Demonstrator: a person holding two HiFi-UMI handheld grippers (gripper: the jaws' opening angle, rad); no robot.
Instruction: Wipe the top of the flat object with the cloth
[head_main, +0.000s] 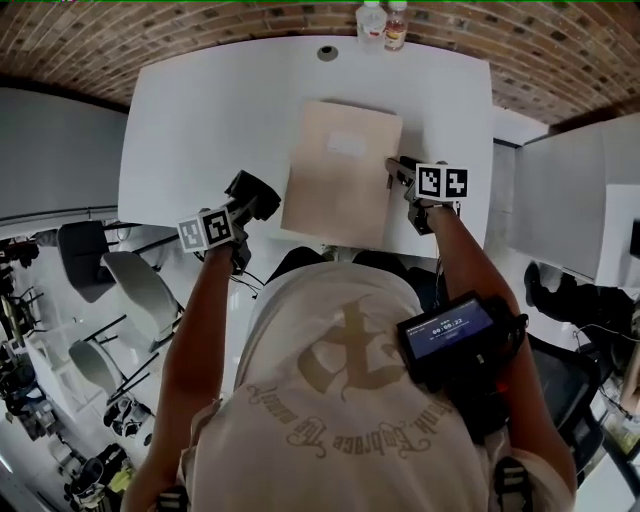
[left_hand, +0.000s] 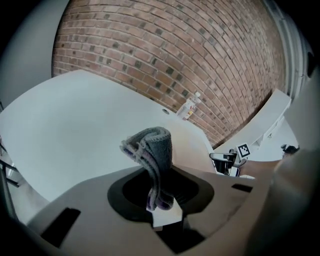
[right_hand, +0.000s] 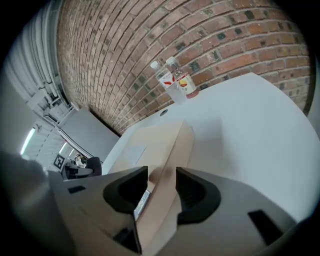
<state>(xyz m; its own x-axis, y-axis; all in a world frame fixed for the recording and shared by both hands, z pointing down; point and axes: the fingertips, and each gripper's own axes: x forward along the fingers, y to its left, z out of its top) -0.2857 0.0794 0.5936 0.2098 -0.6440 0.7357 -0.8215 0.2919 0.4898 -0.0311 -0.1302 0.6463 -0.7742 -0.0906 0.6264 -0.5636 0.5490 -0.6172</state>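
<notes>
1. We note the left gripper (head_main: 255, 197) pinching the grey cloth (left_hand: 154, 150), beside the flat tan box (head_main: 340, 170), not touching it.
2. Box lies on the white table (head_main: 200, 110); we judge wiping not yet begun.
3. The right gripper (head_main: 405, 175) clamps its right edge.

Could not read the labels on the two bottles (right_hand: 176, 82): too small. Could not see the cloth's (left_hand: 154, 155) lower end, sunk between the left tool's (left_hand: 161, 195) jaws, nor the box's (right_hand: 162, 145) near end under the right tool (right_hand: 162, 182). Found the tabletop's (head_main: 200, 120) near edge covered by the person's shoulders.
</notes>
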